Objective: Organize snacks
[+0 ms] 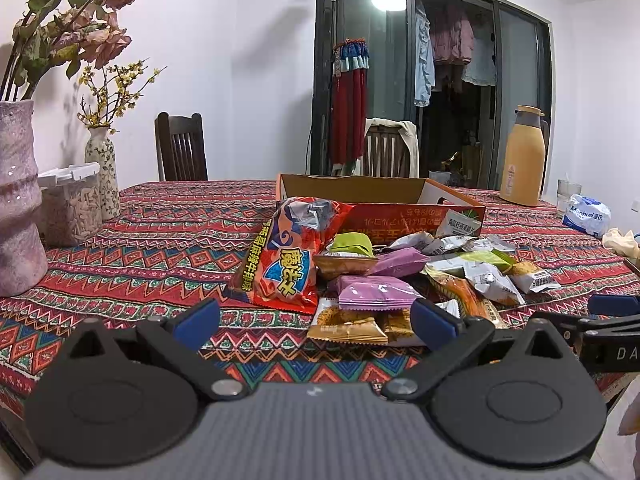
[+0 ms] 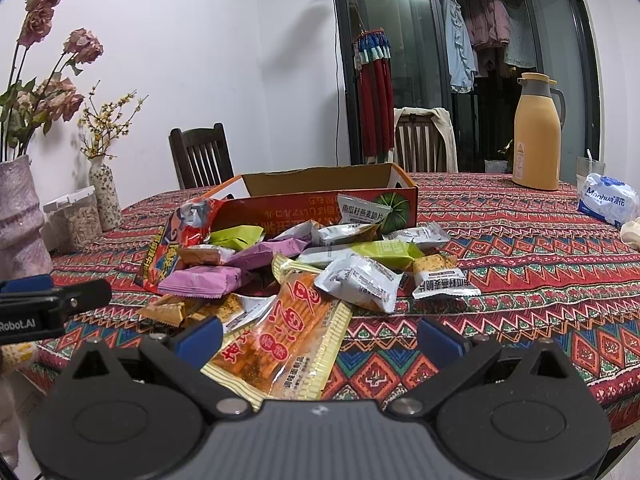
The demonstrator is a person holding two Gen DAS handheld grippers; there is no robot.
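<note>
My left gripper (image 1: 316,322) is spread wide, its blue pads (image 1: 197,322) well apart and holding nothing; it hangs just above the patterned cloth of the surface (image 1: 132,248), at the near edge of the snack pile; between the pads I see a tan wafer packet (image 1: 347,326) lying flat, with a purple packet (image 1: 376,294) just behind it, though neither pad touches them; the big red snack bag (image 1: 286,256) leans to the left of the pile, its top against the open cardboard box (image 1: 384,200).

My right gripper (image 2: 320,340) is spread just as wide and grips nothing; a long orange packet (image 2: 288,340) with yellow edges lies between its blue pads (image 2: 440,342), its near end reaching under the gripper's body; I cannot tell whether the left pad brushes its edge; the right pad is clear of it.

The snacks sit heaped on the surface in front of the box, which looks mostly empty from here: purple ones (image 2: 202,280), green ones (image 2: 236,237), silver-white oat packets (image 2: 360,280), one more standing against the box's front wall (image 2: 362,208).

From the right wrist view my left gripper shows at the left border, beside the pile.
</note>
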